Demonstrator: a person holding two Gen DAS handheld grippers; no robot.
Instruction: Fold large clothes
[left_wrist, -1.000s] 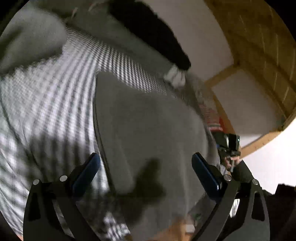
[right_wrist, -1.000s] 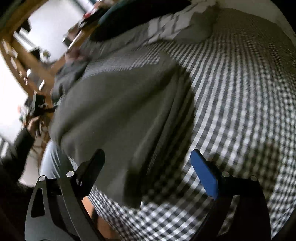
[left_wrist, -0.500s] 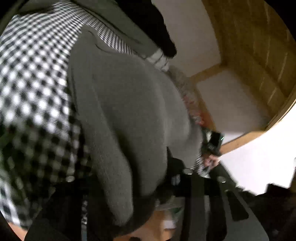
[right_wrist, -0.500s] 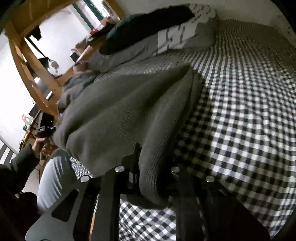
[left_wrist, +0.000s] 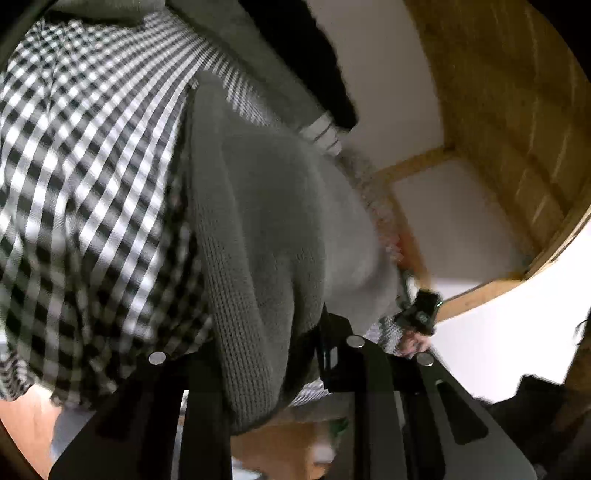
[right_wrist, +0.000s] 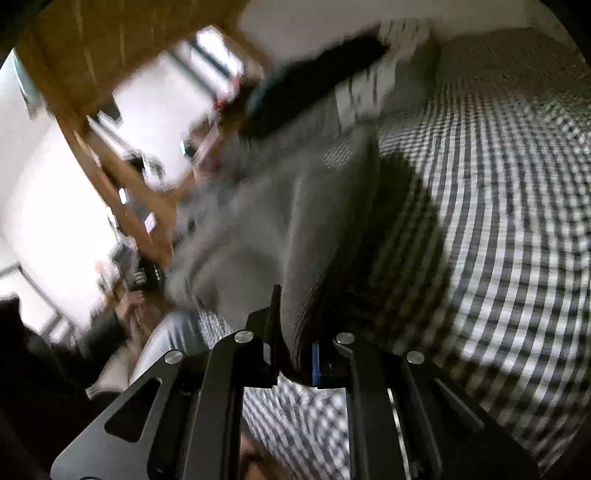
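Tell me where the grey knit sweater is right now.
The grey knit sweater lies on the checked bedspread, filling the middle of both wrist views, its near edge pinched in the left tool and right tool.

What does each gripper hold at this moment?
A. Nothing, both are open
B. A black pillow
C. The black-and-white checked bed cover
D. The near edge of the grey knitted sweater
D: the left gripper and the right gripper are each shut on a bunched edge of the grey knitted sweater, which lies on the checked bed cover.
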